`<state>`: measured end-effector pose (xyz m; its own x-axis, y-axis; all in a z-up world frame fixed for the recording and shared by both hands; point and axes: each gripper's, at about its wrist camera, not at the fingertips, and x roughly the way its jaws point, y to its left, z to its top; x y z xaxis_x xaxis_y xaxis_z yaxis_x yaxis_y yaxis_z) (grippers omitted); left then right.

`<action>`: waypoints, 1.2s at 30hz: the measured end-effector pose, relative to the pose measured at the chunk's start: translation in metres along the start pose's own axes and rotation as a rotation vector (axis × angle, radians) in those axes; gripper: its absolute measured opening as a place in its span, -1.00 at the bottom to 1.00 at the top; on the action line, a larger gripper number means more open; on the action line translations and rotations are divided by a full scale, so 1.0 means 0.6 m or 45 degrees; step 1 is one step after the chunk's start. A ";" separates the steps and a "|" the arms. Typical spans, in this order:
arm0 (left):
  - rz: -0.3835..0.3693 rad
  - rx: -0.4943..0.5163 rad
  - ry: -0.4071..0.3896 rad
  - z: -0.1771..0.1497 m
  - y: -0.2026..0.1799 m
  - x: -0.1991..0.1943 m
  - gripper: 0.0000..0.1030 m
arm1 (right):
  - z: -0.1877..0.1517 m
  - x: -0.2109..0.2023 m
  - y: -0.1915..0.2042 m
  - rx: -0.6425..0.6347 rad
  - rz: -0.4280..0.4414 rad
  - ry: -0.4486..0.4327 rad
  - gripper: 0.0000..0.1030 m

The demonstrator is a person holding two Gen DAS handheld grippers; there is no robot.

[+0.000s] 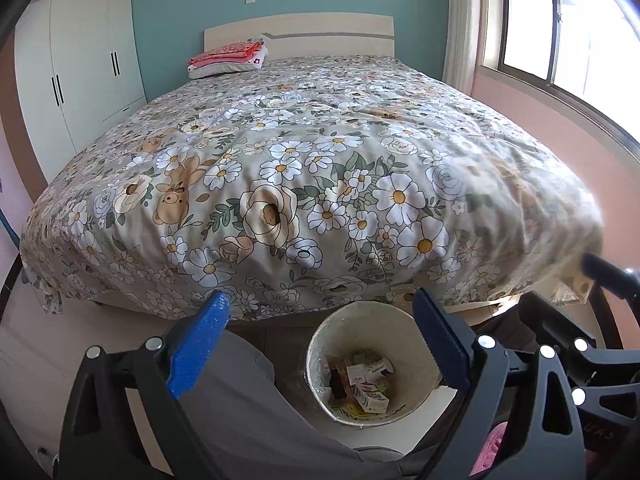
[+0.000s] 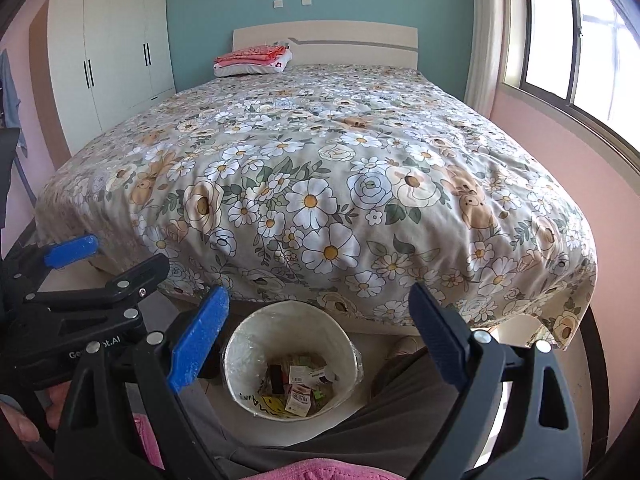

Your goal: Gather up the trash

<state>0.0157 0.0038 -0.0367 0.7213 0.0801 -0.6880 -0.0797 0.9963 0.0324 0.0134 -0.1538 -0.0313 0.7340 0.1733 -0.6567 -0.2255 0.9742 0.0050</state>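
A white round bin (image 1: 360, 328) stands on the floor at the foot of the bed, with small cartons and paper scraps (image 1: 368, 384) lying in its bottom. My left gripper (image 1: 320, 300) hangs above and just left of it, open, with nothing between its blue pads. In the right wrist view the same bin (image 2: 280, 332) and its trash (image 2: 298, 384) sit directly below my right gripper (image 2: 320, 294), whose jaws stand wide open and hold nothing. The two grippers are side by side; the left one's blue pad (image 2: 72, 250) shows at the left edge.
A wide bed with a floral duvet (image 2: 320, 180) fills the space beyond the bin, with folded pink cloth (image 2: 252, 58) near the headboard. A white wardrobe (image 2: 112, 60) stands back left, a window (image 2: 580, 40) at right. Grey trouser legs (image 1: 240, 400) flank the bin.
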 end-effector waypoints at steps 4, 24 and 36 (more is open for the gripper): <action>0.024 0.015 0.001 0.000 -0.002 -0.002 0.83 | -0.003 0.004 -0.002 0.011 0.008 0.014 0.74; 0.029 0.021 0.010 -0.003 -0.003 0.000 0.83 | -0.007 0.006 -0.003 0.019 0.009 0.027 0.74; 0.030 0.022 0.017 -0.008 -0.002 0.002 0.83 | -0.012 0.008 -0.003 0.023 0.010 0.038 0.74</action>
<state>0.0132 0.0028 -0.0410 0.7099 0.1034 -0.6967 -0.0848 0.9945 0.0612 0.0128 -0.1557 -0.0399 0.7126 0.1764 -0.6790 -0.2193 0.9754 0.0233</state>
